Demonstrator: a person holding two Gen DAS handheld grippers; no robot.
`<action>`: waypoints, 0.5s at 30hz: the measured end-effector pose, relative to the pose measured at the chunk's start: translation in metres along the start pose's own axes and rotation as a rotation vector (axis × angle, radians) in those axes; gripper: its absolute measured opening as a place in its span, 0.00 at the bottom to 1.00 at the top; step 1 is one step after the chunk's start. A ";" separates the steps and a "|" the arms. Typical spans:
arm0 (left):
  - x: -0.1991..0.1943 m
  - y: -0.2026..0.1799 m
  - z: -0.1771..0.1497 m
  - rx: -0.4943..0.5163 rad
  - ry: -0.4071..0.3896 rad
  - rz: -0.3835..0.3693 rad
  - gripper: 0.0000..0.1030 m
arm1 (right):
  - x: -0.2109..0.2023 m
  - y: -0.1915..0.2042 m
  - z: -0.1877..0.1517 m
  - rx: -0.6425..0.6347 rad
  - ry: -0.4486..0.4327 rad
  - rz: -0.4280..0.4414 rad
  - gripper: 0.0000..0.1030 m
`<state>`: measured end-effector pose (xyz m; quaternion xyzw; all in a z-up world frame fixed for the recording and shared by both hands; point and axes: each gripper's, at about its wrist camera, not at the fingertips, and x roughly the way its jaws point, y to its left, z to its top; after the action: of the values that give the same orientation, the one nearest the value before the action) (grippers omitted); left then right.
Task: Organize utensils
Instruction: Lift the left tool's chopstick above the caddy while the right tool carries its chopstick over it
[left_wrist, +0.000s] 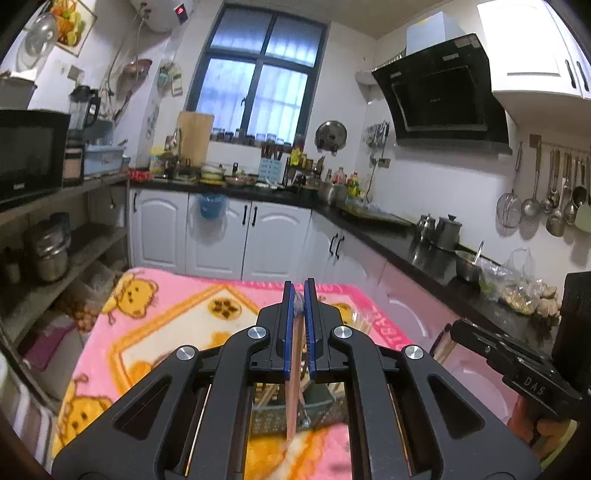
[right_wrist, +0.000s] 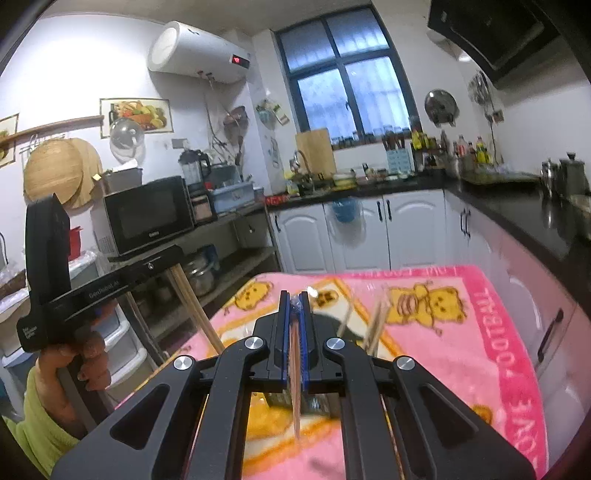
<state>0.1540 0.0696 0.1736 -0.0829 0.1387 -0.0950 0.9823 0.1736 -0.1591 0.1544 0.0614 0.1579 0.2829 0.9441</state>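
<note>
Left gripper (left_wrist: 299, 291): black frame, blue pads, jaws drawn nearly together and clamped on a thin wooden chopstick (left_wrist: 295, 373) that hangs down between the pads toward 6 o'clock, its lower end blurred. Right gripper (right_wrist: 294, 301): same build, jaws likewise pinched close on a slender chopstick (right_wrist: 296, 391), with a scrap of clear wrapping showing at the pad tips. Both grippers are held above a table covered by a pink blanket (right_wrist: 491, 332) printed with yellow bears. Dark holder (right_wrist: 314, 402) on the blanket, directly beneath the right gripper's frame at 6 o'clock, largely hidden; what it contains cannot be told. Further chopsticks (right_wrist: 376, 328) stand tilted just at 3 o'clock of the right gripper's pads, blurred. In the right wrist view the left gripper appears at 9 o'clock, gripped by a hand (right_wrist: 79, 362) in a yellow-green sleeve (right_wrist: 40, 421), with its chopstick slanting down from it. In the left wrist view the other gripper's body sits at 4 o'clock. Background, 12 o'clock: dark-framed window (left_wrist: 258, 74) over white cabinets (left_wrist: 214, 236) and a black counter (left_wrist: 399, 240) crowded with jars and bottles. Microwave (right_wrist: 147, 216) on shelving at 9 o'clock; range hood (left_wrist: 443, 92) at 2 o'clock; ladles and strainers (left_wrist: 554, 195) hung on the wall at 3 o'clock.
</note>
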 end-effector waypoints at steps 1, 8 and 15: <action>-0.001 0.000 0.002 0.001 -0.006 0.000 0.03 | 0.000 0.001 0.004 -0.003 -0.010 0.002 0.05; -0.001 0.000 0.020 0.016 -0.063 0.017 0.03 | 0.007 0.000 0.026 0.010 -0.056 0.010 0.05; 0.004 0.000 0.036 0.014 -0.097 0.017 0.03 | 0.013 -0.004 0.048 0.008 -0.116 -0.009 0.05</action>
<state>0.1682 0.0741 0.2069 -0.0795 0.0911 -0.0834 0.9892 0.2019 -0.1565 0.1950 0.0806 0.1045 0.2737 0.9527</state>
